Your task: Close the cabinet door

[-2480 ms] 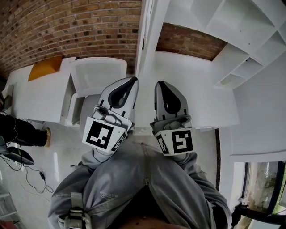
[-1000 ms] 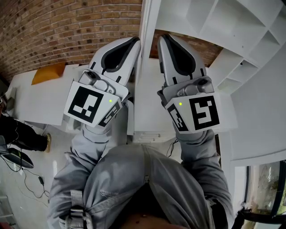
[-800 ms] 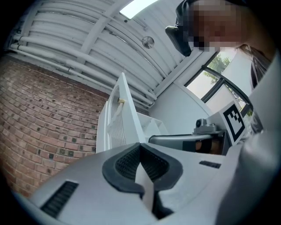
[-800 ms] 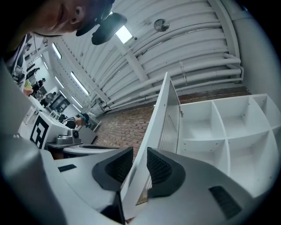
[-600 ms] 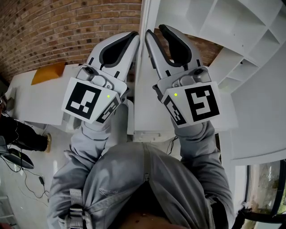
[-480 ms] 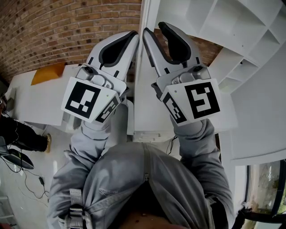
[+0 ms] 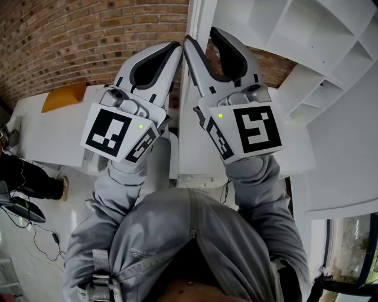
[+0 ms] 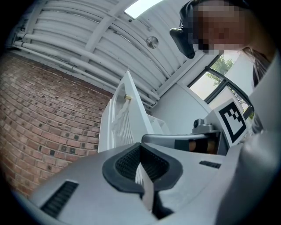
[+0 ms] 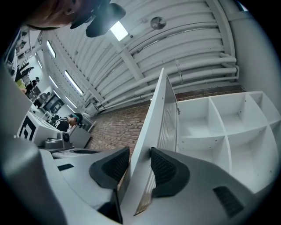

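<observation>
The white cabinet door (image 7: pixel 198 15) stands open and shows edge-on in the head view, with the open white shelves of the cabinet (image 7: pixel 295 26) to its right. My right gripper (image 7: pixel 201 35) is open; its jaws have just been opening and now straddle the door's edge (image 9: pixel 160 101). The ribbed pads (image 9: pixel 164 167) sit on either side of the panel without clamping it. My left gripper (image 7: pixel 176 48) is shut and empty, just left of the door's edge, pointing up along it. The door (image 8: pixel 120 118) rises beyond its closed pads (image 8: pixel 127 165).
A red brick wall (image 7: pixel 88 35) runs behind the door. A white table (image 7: pixel 41 130) with an orange object (image 7: pixel 59 94) and a white chair (image 7: pixel 127 97) stand to the left. A person (image 7: pixel 18 171) and a floor cable (image 7: pixel 44 236) are at the far left.
Both grippers rose from low in front of me to the door's edge. The right gripper's jaws opened from shut and shifted left so the door's edge lies between them.
</observation>
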